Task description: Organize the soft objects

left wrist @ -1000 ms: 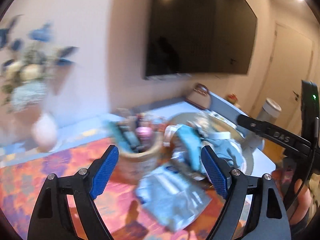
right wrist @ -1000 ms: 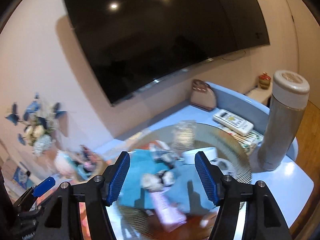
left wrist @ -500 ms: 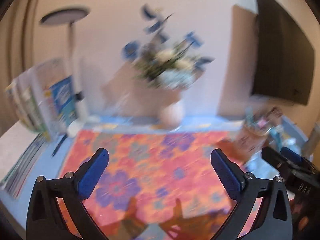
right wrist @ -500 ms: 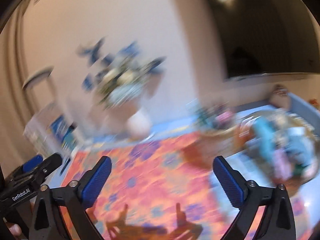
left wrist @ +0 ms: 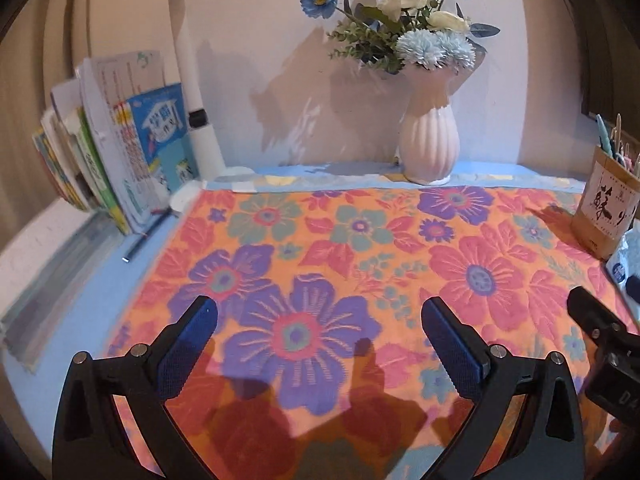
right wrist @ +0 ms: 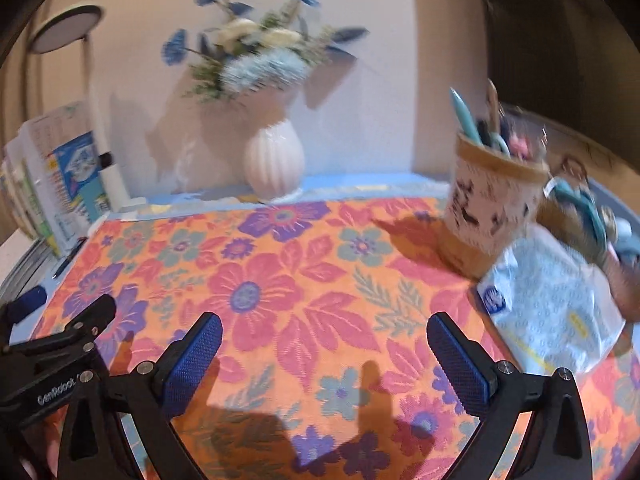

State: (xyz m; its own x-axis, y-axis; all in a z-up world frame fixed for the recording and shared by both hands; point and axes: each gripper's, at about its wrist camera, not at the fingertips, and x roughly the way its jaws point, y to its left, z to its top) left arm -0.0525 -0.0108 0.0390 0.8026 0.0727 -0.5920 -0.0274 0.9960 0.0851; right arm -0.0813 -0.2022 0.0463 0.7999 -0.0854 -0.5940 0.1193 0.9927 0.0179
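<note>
I have the left gripper (left wrist: 319, 322) low in its frame with both blue-padded black jaws spread wide and nothing between them, only the orange floral woven cloth (left wrist: 360, 248) beneath, where its shadow falls at the bottom centre. My right gripper (right wrist: 324, 338) sits the same way in its own view, jaws fully apart and empty over the same cloth; each tool shows at the other view's lower edge. Moving outward in the right wrist view, a pale blue plastic-wrapped soft pack of tissues (right wrist: 548, 304) lies at the right middle of the frame on the cloth's edge, just beside the tan paper pen holder with black lettering (right wrist: 492, 208), which stands upright with pens in it. Behind the pack, at the far right edge, a blurred heap of teal and light blue soft items (right wrist: 592, 216) shows; I cannot tell what holds it. In the left wrist view the white ribbed ceramic vase of blue and white flowers (left wrist: 429, 140) stands at upper centre against the wall, the white lamp post (left wrist: 192, 80) rises at upper left, and a row of leaning books (left wrist: 112, 152) fills the left middle.
</note>
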